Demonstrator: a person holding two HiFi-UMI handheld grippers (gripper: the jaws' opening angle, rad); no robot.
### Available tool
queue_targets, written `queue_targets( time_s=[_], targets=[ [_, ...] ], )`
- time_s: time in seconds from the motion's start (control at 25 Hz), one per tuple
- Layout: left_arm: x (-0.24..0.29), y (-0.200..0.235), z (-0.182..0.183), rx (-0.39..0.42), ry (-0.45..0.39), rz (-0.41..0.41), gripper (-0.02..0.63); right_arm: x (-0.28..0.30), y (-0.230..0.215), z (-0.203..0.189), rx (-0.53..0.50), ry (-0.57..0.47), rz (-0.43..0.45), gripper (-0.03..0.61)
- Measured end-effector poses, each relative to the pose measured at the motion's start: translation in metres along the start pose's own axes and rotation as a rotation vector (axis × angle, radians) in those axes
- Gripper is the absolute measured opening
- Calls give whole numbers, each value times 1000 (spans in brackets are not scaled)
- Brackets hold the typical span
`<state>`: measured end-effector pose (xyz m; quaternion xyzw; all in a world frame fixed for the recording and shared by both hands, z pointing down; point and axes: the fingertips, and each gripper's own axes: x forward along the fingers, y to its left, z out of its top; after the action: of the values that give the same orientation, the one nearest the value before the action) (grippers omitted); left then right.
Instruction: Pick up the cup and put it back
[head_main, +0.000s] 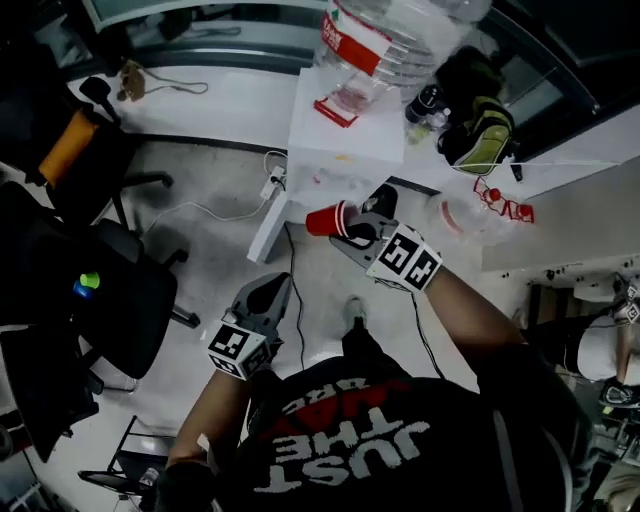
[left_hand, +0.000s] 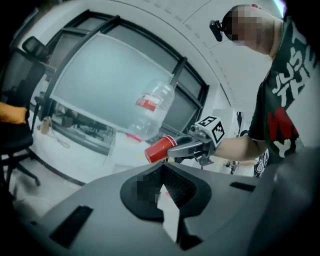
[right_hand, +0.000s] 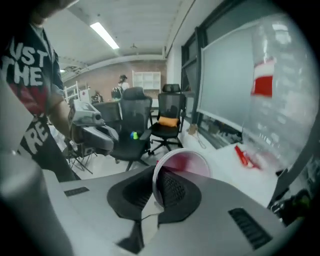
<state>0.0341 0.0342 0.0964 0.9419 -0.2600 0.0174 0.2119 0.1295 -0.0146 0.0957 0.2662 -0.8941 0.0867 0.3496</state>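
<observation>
My right tool (head_main: 351, 228) pinches the light, flimsy red cup (head_main: 326, 219) by its rim wall, which I judge is easily crushed; my left tool (head_main: 281, 288) is pressed together, empty.

From the right gripper (head_main: 356, 228), the table (head_main: 330, 150) edge is near at 12 o'clock. The bottle (head_main: 395, 40) stands on the table beyond the edge, so the way there is narrow. At 2 o'clock a bag (head_main: 480, 135) and some small clutter (head_main: 500, 205), perhaps plastic pieces, take the room. Toward the left gripper (head_main: 280, 286) at 7 o'clock the air is open. Farther out at 8 o'clock, a chair (head_main: 120, 290) blocks the floor.
</observation>
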Motion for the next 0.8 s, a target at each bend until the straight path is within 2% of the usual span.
queue_targets(
  time_s=[0.16, 0.36, 0.48, 0.6, 0.8],
  targets=[
    [-15, -44, 111, 88, -112, -29, 2, -96, 20, 98, -97, -136, -39, 43],
    [-33, -88, 201, 215, -190, -74, 2, -177, 46, 171, -215, -252, -100, 43],
    [-42, -102, 238, 265, -229, -85, 2, -206, 54, 192, -231, -309, -121, 43],
    [-47, -114, 269, 274, -276, -84, 2, -226, 56, 203, -250, -342, -145, 43],
    [-43, -134, 290, 311, -296, -120, 2, -248, 56, 213, -285, -361, -172, 44]
  ],
)
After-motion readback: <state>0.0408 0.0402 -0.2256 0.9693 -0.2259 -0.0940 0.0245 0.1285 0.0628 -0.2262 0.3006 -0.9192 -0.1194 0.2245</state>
